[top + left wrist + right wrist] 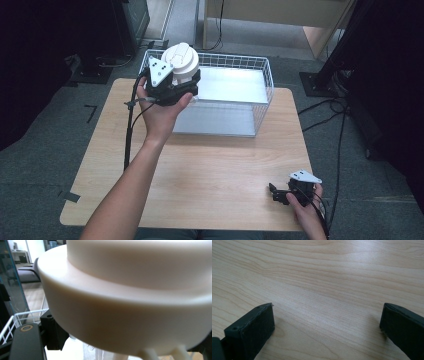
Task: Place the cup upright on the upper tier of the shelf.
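Observation:
A cream-white round plastic part [181, 61] with a stepped body is held in my left gripper [172, 82], raised over the left end of the white wire basket [263, 75]. In the left gripper view the same white part [130, 302] is very close, with small pegs under it, and the black jaws stand at both sides against it. Low at the table's front right, my right gripper [276, 193] rests open, pointing left. In the right gripper view my right gripper [327, 325] has its jaws wide apart over bare wood, with nothing between them.
The wooden table [200, 170] carries the wire basket at its far edge; the basket floor is a pale sheet. Cables [325, 107] and dark stands lie on the grey floor at both sides. A wooden cabinet [280, 15] stands behind.

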`<state>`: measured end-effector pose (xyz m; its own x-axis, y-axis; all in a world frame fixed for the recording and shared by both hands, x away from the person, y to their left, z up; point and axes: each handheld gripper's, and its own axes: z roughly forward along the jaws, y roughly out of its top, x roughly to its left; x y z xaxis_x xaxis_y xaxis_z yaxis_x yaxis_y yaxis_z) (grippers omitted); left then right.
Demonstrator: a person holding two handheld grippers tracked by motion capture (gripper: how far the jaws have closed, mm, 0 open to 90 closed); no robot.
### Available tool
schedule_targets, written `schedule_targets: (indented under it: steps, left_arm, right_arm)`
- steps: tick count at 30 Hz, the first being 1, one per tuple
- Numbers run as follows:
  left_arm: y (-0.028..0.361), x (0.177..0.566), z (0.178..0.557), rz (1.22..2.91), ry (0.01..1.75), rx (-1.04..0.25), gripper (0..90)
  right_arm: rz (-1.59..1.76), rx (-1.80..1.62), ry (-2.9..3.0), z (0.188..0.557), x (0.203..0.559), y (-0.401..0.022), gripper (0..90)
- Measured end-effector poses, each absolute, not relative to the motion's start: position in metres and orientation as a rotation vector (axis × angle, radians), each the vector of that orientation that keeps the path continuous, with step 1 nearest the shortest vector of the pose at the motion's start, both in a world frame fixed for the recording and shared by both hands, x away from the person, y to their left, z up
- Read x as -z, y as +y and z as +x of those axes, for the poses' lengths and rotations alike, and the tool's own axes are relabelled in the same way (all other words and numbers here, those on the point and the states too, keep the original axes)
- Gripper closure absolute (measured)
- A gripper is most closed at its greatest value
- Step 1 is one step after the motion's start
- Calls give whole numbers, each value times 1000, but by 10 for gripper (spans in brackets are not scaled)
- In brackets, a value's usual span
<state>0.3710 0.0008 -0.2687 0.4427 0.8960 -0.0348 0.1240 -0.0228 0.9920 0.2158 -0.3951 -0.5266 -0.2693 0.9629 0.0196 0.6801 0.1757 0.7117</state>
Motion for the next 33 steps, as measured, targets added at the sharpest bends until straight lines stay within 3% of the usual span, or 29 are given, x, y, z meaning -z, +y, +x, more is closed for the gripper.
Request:
schedule_targets:
  steps: [17,30,33]
  left_arm:
    - [-20,276,426,1498,1006,-828,159]
    - [-23,277,439,1523,1001,-781,155]
    - [-24,276,439,1528,1003,-760,91]
  right_arm:
    - [1550,-868,2024,215,526,-395,0]
    - [1546,-869,2025,215,526,-395,0]
    - [1546,-868,2025,215,526,-395,0]
